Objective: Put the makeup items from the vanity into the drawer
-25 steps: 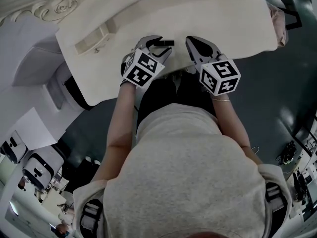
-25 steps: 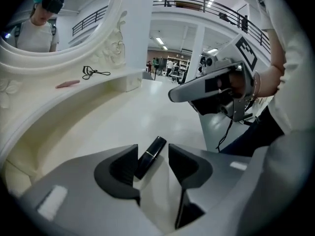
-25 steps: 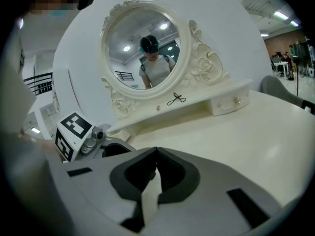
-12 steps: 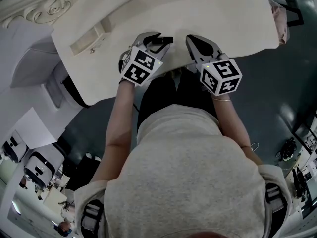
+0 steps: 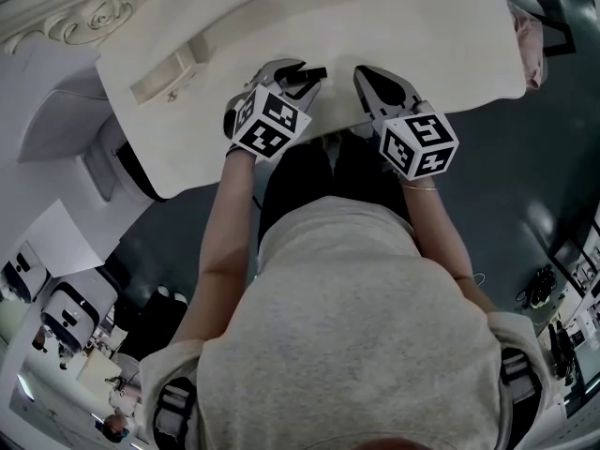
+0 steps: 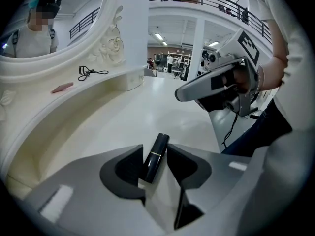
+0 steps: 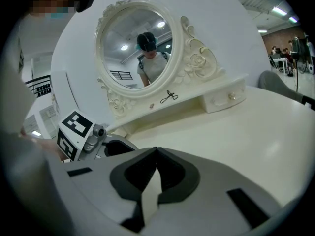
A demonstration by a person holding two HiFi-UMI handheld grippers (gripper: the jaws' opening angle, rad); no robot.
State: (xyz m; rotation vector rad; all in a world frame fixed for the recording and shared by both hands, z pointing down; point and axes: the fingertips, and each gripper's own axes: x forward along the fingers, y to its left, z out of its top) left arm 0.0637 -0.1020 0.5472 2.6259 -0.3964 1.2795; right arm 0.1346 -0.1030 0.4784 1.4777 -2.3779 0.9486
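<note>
A black lipstick (image 6: 155, 156) with a thin gold band lies slanted between the jaws of my left gripper (image 6: 154, 154), over the white vanity top (image 6: 142, 112). Those jaws have just been closing, and both pads touch the tube. From the head view the lipstick (image 5: 312, 72) sticks out past the left gripper (image 5: 296, 76) near the vanity's front edge. My right gripper (image 5: 365, 76) hovers a little to the right, shut and empty; its jaws (image 7: 157, 154) meet at the tips. A small drawer (image 5: 170, 75) sits closed at the vanity's back left.
An oval mirror (image 7: 135, 53) in a carved frame stands behind the vanity top. On its low shelf lie a pink item (image 6: 62, 87) and a thin black item (image 6: 91, 73). The person stands close against the vanity's front edge (image 5: 328, 137).
The lipstick lay flat on the vanity just ahead of the left jaws; now it sits tilted between them. The left gripper shifted slightly. The right gripper has kept still.
</note>
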